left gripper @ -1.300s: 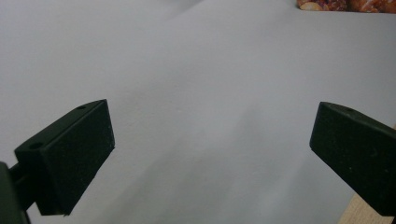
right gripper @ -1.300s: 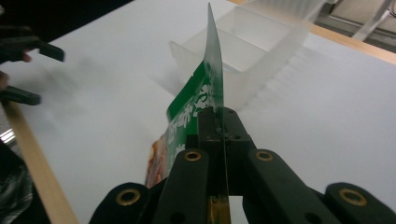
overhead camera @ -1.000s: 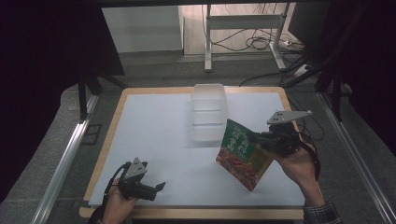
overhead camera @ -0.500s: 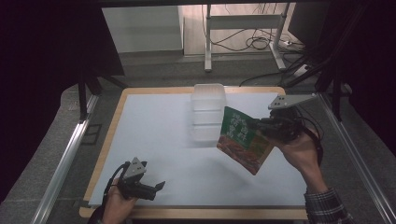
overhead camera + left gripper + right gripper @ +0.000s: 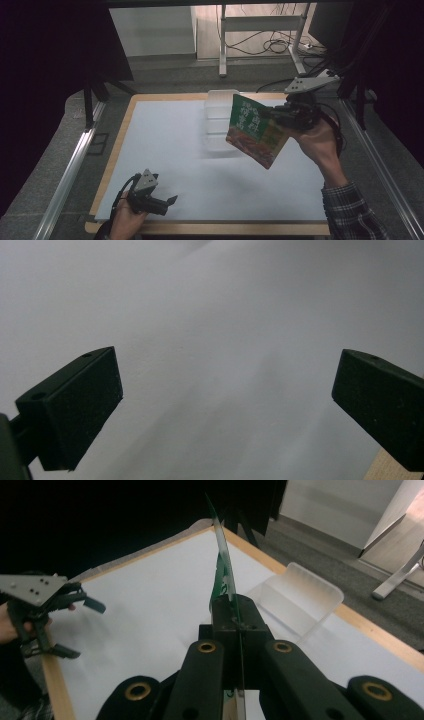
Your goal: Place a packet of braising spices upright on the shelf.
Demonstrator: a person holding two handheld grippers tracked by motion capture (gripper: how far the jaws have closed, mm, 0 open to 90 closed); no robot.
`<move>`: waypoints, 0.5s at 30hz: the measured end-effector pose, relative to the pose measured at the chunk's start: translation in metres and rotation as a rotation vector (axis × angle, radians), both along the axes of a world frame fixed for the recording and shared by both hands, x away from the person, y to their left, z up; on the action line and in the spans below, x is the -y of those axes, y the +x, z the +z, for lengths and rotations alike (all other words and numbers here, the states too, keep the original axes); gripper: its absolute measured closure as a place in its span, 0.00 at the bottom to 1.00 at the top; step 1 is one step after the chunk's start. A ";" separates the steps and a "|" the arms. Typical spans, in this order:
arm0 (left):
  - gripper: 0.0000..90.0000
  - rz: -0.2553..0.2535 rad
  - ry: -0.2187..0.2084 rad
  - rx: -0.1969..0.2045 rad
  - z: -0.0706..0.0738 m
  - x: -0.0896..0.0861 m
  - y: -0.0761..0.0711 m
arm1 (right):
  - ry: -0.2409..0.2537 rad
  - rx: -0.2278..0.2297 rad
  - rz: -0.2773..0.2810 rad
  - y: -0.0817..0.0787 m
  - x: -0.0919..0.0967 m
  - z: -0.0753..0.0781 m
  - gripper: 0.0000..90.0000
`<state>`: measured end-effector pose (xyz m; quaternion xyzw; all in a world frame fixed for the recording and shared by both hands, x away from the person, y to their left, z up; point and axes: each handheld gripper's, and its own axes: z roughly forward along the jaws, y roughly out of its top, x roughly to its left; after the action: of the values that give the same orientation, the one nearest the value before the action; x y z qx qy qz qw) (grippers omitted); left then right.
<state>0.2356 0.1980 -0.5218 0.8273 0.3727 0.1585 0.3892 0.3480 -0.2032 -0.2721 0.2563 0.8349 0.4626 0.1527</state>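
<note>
At the near left corner of the table (image 5: pixel 165 145), in the high view, the left hand-held gripper (image 5: pixel 170 201) rests low over the white sheet, held in a hand whose fingers wrap its black body. Its jaws stand wide apart with nothing between them; in the left gripper view the two black pads frame bare white surface, and a sliver of the table's wooden edge shows at the lower right. The white sheet between this hand-held gripper and the middle of the table is bare.

Toward the far middle of the table lies a clear plastic container (image 5: pixel 218 107), long and shallow, running from the far wooden rim toward the person. It is translucent and its near end blurs into the white sheet.

Just right of the container, and partly in front of it in the high view, hangs a green and red snack bag (image 5: pixel 255 131), lifted off the table and tilted, its lower corner pointing down toward the near right. The right hand-held gripper (image 5: pixel 275 116) is clamped on the bag's upper right edge, jaws pressed together on the thin foil; the right gripper view shows the bag edge-on, rising straight up from between the closed jaws, with the clear container beyond it to the right. The right hand, in a plaid sleeve (image 5: pixel 350 212), holds this hand-held gripper from below right.
</note>
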 end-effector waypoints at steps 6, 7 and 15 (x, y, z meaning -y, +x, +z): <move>0.00 0.003 -0.002 0.000 0.000 0.000 0.000 | 0.029 0.000 -0.014 0.018 -0.003 0.006 0.99; 0.00 0.002 -0.002 0.002 0.000 0.000 0.000 | 0.034 -0.001 -0.016 0.021 -0.004 0.007 0.99; 0.00 0.002 -0.004 0.010 0.001 0.000 -0.001 | 0.053 0.008 -0.026 0.039 -0.015 0.013 0.99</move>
<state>0.2347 0.1982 -0.5204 0.8253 0.3720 0.1623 0.3927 0.3870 -0.1880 -0.2595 0.2690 0.8184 0.4835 0.1553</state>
